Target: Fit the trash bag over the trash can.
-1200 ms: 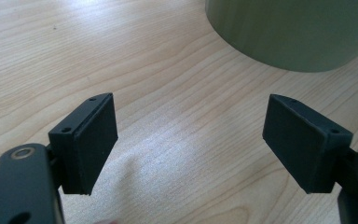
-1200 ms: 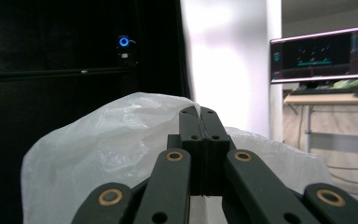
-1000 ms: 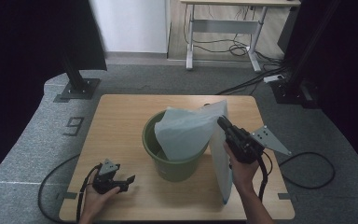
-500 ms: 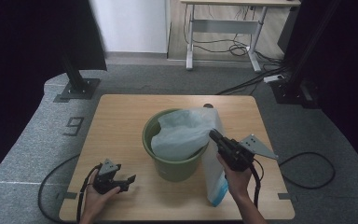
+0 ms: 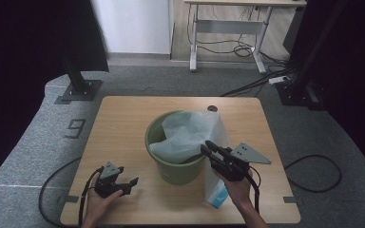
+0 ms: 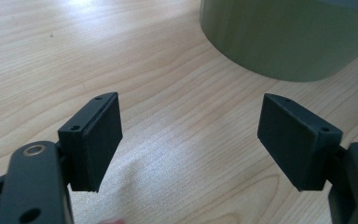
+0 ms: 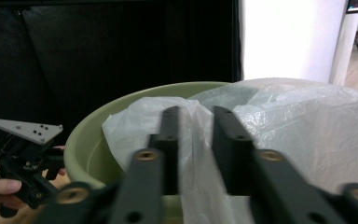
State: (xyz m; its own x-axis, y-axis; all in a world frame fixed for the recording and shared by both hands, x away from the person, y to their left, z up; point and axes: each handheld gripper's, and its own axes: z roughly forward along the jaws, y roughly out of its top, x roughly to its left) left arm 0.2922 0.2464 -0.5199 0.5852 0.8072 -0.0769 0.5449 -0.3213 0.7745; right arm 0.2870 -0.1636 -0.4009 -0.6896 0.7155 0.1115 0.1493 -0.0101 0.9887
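The left gripper (image 5: 132,181) rests on the table (image 5: 123,118) at 7 o'clock, held in the person's left hand (image 5: 99,204). Its jaws stand wide apart with bare wood between them, and they point toward the bin (image 6: 289,37) just ahead.

The right gripper (image 5: 207,148) sits at 5 o'clock, in the right hand (image 5: 237,185), its jaws reaching up and left over the bin's near right rim. They have just been opening and now stand partly apart. In the right gripper view a fold of the bag (image 7: 196,135) lies between the jaws, but the pads do not press on it.

The green bin (image 5: 171,166) stands at the table's middle. The pale, translucent bag (image 5: 185,135) is bunched inside it and spills over the right rim, hanging down the outside to the tabletop at 5 o'clock.
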